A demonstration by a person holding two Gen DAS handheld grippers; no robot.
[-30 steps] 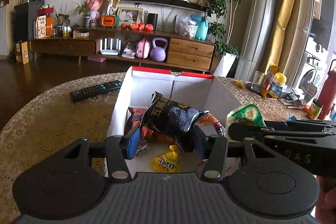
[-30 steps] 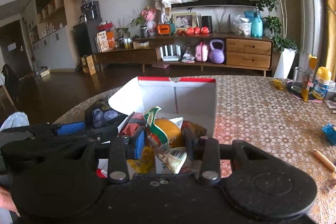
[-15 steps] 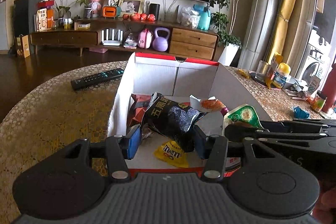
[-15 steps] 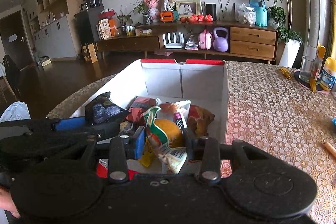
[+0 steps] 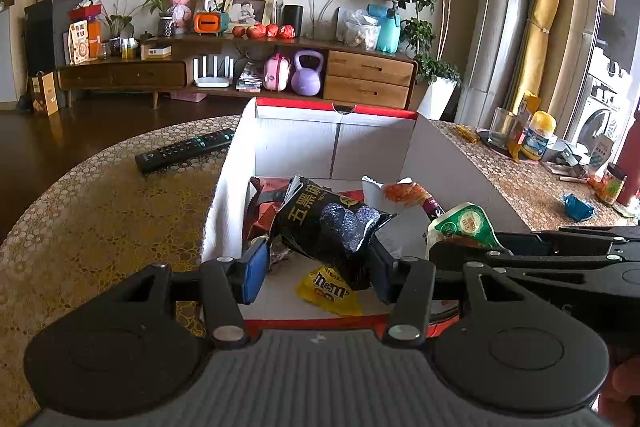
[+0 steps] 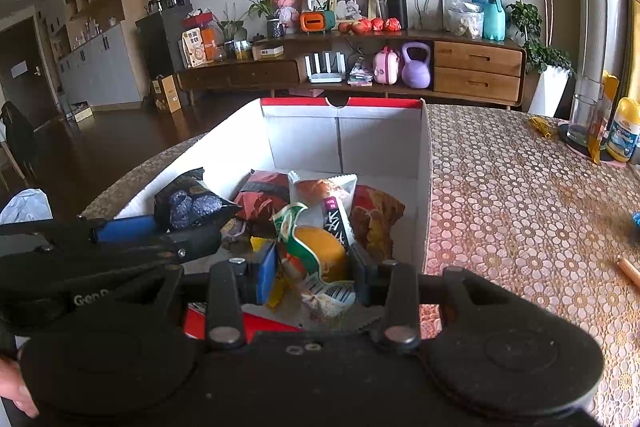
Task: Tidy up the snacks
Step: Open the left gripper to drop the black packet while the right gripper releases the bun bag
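Observation:
A white cardboard box with a red rim [image 5: 296,147] [image 6: 384,147] stands on the round table and holds several snack packets. My left gripper [image 5: 316,269] is shut on a black snack bag with Chinese writing [image 5: 332,227] and holds it over the box's near end; the bag also shows in the right wrist view [image 6: 188,203]. My right gripper [image 6: 314,273] is shut on a green and white packet with an orange cake picture [image 6: 316,259] [image 5: 464,227], beside the left one over the box. A yellow M&M's pack [image 5: 330,289] lies on the box floor.
A black remote control [image 5: 184,151] lies on the table left of the box. A glass [image 6: 582,121], a yellow-capped bottle [image 6: 624,135], a blue wrapper [image 5: 576,207] and small items sit on the table's right side. A patterned lace cloth [image 6: 520,211] covers the table.
Both grippers have moved back toward the box's near end and a little higher, each still holding its packet. More of the box interior shows now.

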